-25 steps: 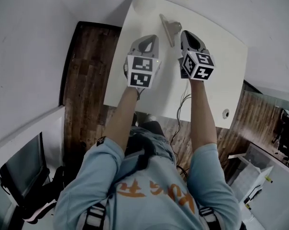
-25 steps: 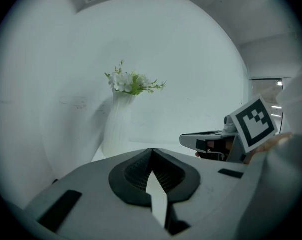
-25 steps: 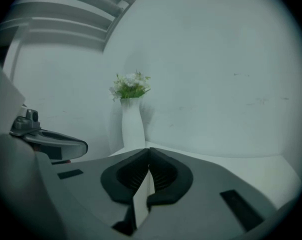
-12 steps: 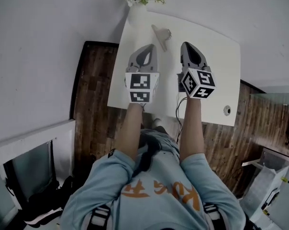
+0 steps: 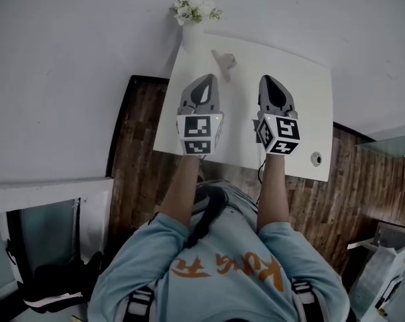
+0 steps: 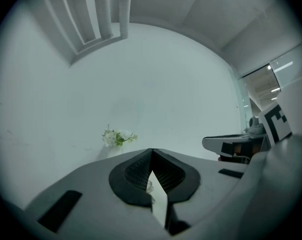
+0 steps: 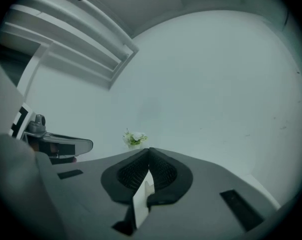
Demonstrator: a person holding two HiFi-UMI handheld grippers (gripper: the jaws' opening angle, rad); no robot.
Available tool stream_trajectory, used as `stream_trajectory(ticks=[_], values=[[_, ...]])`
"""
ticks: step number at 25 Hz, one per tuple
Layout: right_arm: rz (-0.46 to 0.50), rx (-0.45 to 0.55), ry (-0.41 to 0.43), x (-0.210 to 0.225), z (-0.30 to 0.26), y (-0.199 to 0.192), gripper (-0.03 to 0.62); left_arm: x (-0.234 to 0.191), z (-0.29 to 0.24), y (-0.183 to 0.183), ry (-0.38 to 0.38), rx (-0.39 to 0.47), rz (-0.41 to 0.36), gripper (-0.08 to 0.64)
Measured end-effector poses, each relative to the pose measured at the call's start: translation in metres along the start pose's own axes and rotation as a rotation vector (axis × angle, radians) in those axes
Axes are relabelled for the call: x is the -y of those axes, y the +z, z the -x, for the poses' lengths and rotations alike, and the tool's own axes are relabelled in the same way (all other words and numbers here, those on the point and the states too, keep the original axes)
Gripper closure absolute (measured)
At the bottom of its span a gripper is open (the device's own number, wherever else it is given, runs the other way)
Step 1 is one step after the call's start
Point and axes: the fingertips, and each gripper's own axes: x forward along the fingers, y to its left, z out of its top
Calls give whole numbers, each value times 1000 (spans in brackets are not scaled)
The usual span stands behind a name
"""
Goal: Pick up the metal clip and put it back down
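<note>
The metal clip (image 5: 224, 62) lies flat on the white table (image 5: 303, 106), near its far edge and beside the vase. My left gripper (image 5: 206, 79) hovers over the table's left half, just short of the clip, with its jaws shut and nothing between them. At the same distance on the right, my right gripper (image 5: 268, 80) is likewise shut and empty. In the left gripper view the jaw tips (image 6: 152, 150) meet; the right gripper view shows its tips (image 7: 150, 149) meeting too. Neither gripper view shows the clip.
A white vase of flowers (image 5: 192, 15) stands at the table's far left corner, also seen as flowers (image 6: 118, 137) and flowers (image 7: 135, 138). A round cable hole (image 5: 316, 158) sits near the front right edge. Wooden floor (image 5: 132, 133) lies left of the table; a white wall is behind.
Both grippers have drawn back toward the table's near edge, away from the clip, which stays on the table. The head view has shifted and shows more of the wall. Both stay shut.
</note>
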Motion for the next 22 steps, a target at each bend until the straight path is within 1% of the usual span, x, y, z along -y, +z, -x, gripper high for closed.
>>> stream_trajectory(ticks=[2, 5, 11, 17, 22], values=[[8, 9, 0, 4, 6, 5, 578, -1, 3, 8, 22, 15, -9, 543], [12, 24, 13, 8, 12, 12, 579, 3, 6, 18, 34, 34, -14, 543], [28, 19, 35, 9, 19, 15, 580, 19, 2, 22, 17, 38, -37, 543], [17, 0, -7, 26, 19, 12, 580, 29, -5, 20, -5, 24, -54, 543], [11, 6, 5, 28, 22, 13, 580, 34, -7, 19, -10, 5, -68, 543]])
